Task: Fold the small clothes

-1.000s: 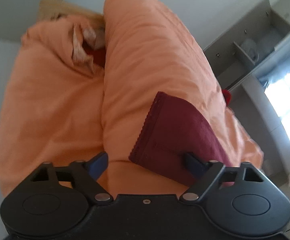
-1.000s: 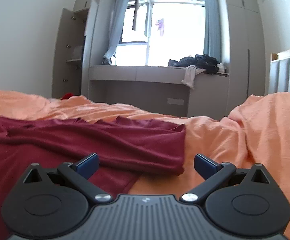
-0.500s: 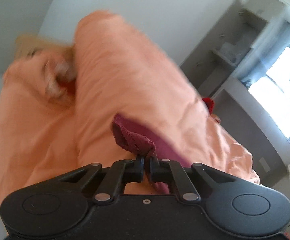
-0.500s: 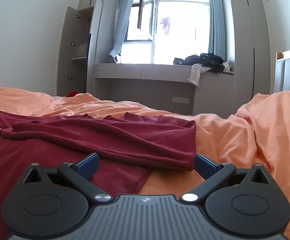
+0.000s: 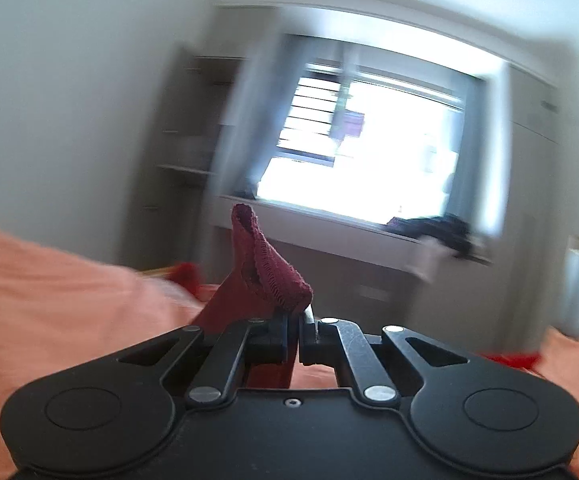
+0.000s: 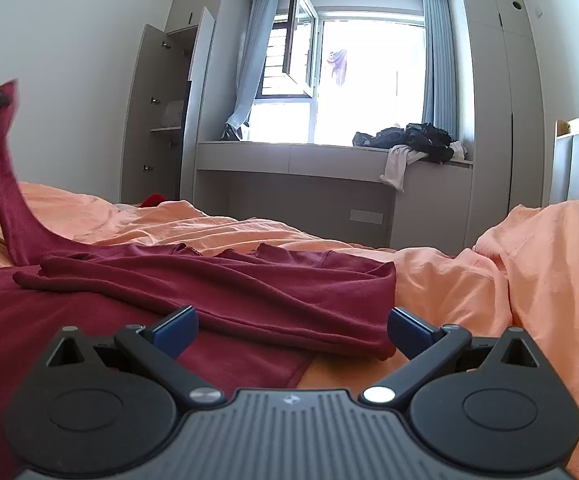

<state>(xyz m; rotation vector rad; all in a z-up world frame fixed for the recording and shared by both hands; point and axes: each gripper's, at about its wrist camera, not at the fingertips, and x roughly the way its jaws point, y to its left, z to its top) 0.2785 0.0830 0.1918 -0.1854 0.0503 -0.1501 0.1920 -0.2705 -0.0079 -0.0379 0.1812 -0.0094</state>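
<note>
Clamping the sleeve (image 5: 267,268), left gripper (image 5: 293,320) lifts it; right gripper (image 6: 291,328) gapes empty.

Left claw (image 5: 293,320) pinched closed, level; right claw (image 6: 291,326) wide apart.

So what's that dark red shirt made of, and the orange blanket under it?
The dark red shirt looks like soft, matte knit cloth: it drapes limply and its edge shows fine stitching. The orange blanket seems to be thin woven fabric, maybe cotton, matte and finely creased.
</note>
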